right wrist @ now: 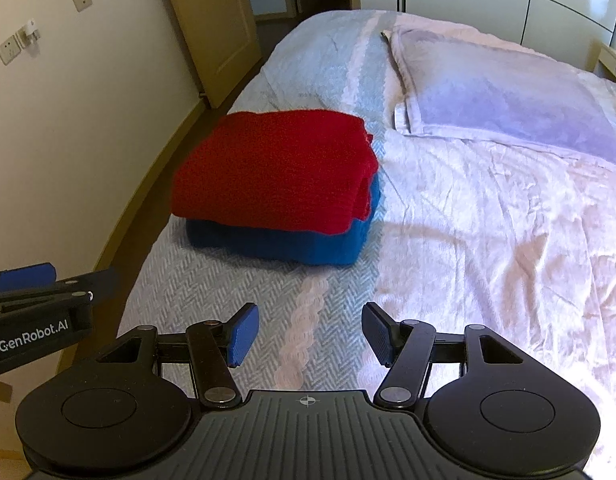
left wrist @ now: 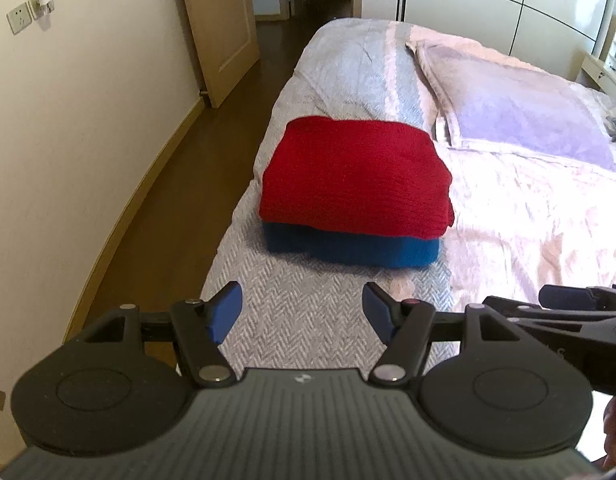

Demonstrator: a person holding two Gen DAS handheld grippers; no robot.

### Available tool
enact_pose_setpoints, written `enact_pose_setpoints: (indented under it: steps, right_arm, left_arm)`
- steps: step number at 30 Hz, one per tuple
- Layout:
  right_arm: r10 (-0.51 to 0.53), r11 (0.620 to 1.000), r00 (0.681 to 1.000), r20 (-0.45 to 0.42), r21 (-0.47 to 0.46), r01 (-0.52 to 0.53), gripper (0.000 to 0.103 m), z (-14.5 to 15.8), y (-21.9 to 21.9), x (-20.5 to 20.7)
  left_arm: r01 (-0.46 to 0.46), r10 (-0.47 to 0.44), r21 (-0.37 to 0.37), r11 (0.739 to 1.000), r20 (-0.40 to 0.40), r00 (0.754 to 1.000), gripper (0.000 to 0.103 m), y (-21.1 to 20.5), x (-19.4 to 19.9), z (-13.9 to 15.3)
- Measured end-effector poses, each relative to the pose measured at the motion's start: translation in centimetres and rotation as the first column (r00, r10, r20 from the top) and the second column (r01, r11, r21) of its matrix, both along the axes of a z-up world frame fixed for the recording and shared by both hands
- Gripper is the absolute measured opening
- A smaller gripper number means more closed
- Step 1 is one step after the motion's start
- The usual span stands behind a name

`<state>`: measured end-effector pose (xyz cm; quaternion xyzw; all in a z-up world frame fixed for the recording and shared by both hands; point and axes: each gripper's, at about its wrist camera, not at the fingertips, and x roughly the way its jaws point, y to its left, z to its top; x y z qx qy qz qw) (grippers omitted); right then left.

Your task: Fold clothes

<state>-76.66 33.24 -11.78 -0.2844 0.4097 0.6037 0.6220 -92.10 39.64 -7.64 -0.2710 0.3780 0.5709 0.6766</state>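
Bedroom scene: folded red sweater (left wrist: 354, 176) sits on a folded blue one (left wrist: 352, 249) near the bed's (left wrist: 332, 68) left edge, pillow (left wrist: 520, 108) beside. Left gripper (left wrist: 302, 312) and right gripper (right wrist: 308, 330) both hover spread, empty.

The red sweater (left wrist: 354, 178) covers most of the blue sweater (left wrist: 352, 250) beneath.

Bed (left wrist: 292, 320); pillow (left wrist: 520, 120); door (left wrist: 216, 20)

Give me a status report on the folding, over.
Left gripper open, empty. Right gripper open, empty. Red sweater folded, stacked on folded blue sweater on bed. Nothing in the way.
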Motion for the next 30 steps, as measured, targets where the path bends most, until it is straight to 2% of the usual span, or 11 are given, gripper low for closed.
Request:
enact_pose_setpoints:
  steps: [17, 30]
  right_arm:
    - [0.014, 0.998, 1.0, -0.02, -0.055, -0.015, 0.061, -1.8, 2.3, 1.8]
    - [-0.028, 0.996, 0.999, -0.028, -0.09, 0.025, 0.061, -2.9, 3.8, 3.4]
  left_arm:
    - [-0.001, 0.001, -0.084, 0.996, -0.004, 1.0, 0.063, 2.0, 1.9, -2.5]
    - [0.037, -0.04, -0.114, 0.993, -0.02, 0.999, 0.063, 4.5, 3.3, -4.1]
